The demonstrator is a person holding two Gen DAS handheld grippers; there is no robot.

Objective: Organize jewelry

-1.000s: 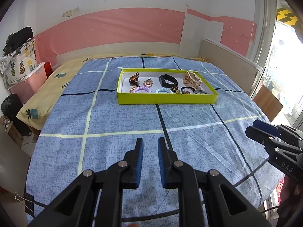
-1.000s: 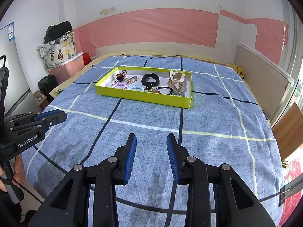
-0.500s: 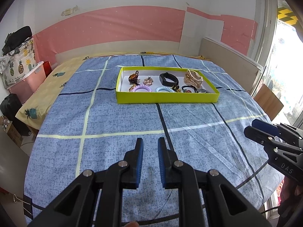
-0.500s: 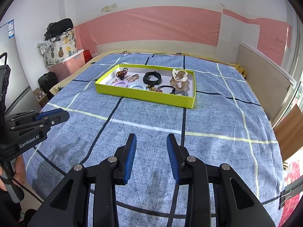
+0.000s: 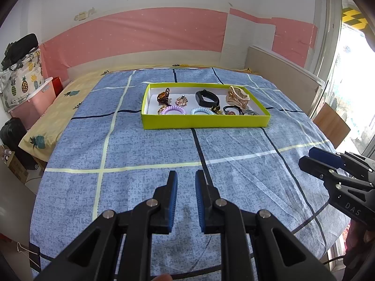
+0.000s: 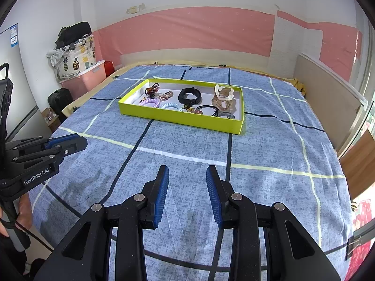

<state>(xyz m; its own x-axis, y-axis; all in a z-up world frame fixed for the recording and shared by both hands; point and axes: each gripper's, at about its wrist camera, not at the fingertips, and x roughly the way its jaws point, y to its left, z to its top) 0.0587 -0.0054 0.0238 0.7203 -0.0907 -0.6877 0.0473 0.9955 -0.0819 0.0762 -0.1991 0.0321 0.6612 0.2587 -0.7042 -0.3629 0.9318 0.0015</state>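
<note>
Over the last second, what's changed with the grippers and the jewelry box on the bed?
Both grippers have eased forward toward the yellow-green box, which now looks slightly nearer in both wrist views. Nothing was gripped or released: the left gripper and right gripper are open and empty, jaw gaps unchanged. The hair ties, the black band and the other pieces lie in the box as before.

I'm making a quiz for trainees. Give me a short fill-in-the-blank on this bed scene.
1. The jewelry lies in a tray whose outer wall is ____ in color.
2. The tray rests on a checked bedspread that is mostly ____.
3. Both the left tongs and the right tongs hold ____.

Missing words: yellow-green; blue; nothing
</note>
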